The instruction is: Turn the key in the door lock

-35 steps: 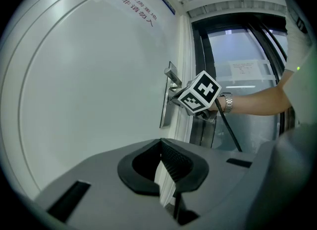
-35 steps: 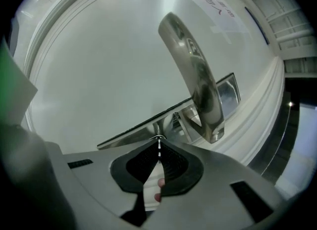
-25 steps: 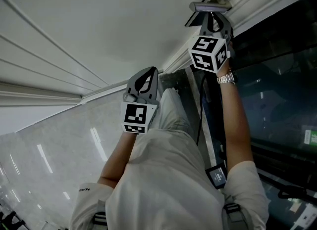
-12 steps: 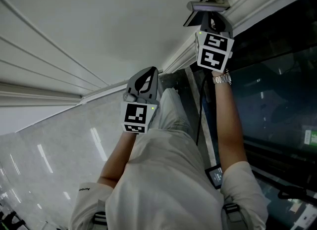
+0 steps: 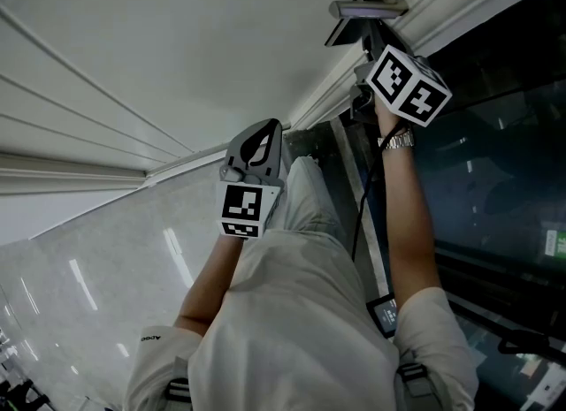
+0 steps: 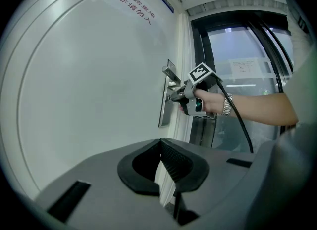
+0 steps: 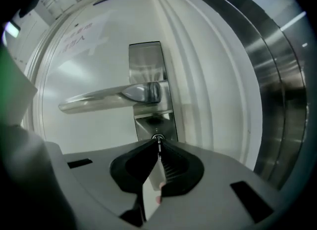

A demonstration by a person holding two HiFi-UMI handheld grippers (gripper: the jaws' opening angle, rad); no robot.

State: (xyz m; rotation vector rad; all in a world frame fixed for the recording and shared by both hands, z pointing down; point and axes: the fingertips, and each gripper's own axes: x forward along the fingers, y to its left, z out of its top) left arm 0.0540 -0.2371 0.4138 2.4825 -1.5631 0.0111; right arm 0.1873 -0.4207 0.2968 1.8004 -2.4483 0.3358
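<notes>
In the right gripper view a steel lock plate (image 7: 147,70) carries a lever handle (image 7: 106,98), with the keyhole (image 7: 158,137) just below it. My right gripper (image 7: 158,146) is shut on the key (image 7: 158,144), whose thin blade sits in the keyhole. The left gripper view shows the right gripper (image 6: 173,97) from the side, pressed against the lock plate (image 6: 164,111) under the handle (image 6: 171,73). In the head view its marker cube (image 5: 409,87) sits tilted to the right. My left gripper (image 6: 161,142) hangs back from the door, shut, with nothing in it.
The white door (image 6: 89,90) bears a printed sign (image 6: 136,6) near its top. Dark glass panels (image 5: 495,162) in a metal frame (image 7: 277,75) stand right of the door. A black cable (image 6: 240,125) trails from the right gripper along the person's forearm.
The right gripper has rolled on the key: its marker cube swung from below the handle out to the right. The left gripper has stayed where it was.
</notes>
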